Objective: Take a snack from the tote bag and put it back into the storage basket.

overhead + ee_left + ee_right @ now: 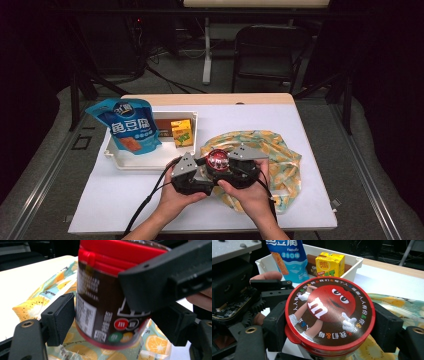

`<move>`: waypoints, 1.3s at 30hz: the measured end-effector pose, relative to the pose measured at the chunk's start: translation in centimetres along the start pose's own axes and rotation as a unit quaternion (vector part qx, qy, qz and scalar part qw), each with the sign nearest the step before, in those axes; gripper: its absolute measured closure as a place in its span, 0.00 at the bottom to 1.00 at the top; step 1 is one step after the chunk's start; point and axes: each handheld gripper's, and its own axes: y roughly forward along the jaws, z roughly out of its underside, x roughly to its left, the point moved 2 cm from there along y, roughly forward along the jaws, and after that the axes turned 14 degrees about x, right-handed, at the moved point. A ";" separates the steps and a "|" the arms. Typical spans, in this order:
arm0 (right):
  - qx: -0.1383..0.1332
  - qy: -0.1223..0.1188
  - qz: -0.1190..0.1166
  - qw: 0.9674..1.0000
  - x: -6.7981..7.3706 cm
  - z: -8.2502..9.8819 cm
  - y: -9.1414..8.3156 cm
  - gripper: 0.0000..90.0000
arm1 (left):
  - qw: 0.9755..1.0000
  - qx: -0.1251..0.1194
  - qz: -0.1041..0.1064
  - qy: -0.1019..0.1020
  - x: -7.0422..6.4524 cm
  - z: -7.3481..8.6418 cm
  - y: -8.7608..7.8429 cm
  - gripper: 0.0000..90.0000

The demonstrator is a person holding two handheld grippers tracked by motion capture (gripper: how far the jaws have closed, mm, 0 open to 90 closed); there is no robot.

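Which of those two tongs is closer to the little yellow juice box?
Left. The left tongs sit just in front of the juice box; the right tongs sit farther right, across the candy jar from it.

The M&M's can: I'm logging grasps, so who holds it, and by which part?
Both hold the can: right hand-held gripper clamps just below the lid, left hand-held gripper the lower body.

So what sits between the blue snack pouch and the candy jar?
The yellow juice carton stands in the white tray, between the blue snack pouch and candy jar, as the right gripper view shows.
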 end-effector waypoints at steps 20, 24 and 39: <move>0.006 -0.015 -0.025 1.000 0.7 0.1 0.4 0.28 | 1.000 -0.001 0.000 0.013 -0.2 -0.1 0.0 0.28; -0.013 -0.012 -0.037 0.999 0.6 -0.1 0.2 0.21 | 1.000 0.006 -0.006 0.004 0.2 0.1 -0.1 0.29; -0.056 0.017 -0.043 0.997 -2.3 0.2 -2.0 0.17 | 0.999 -0.014 -0.029 -0.038 3.1 1.0 -2.7 0.29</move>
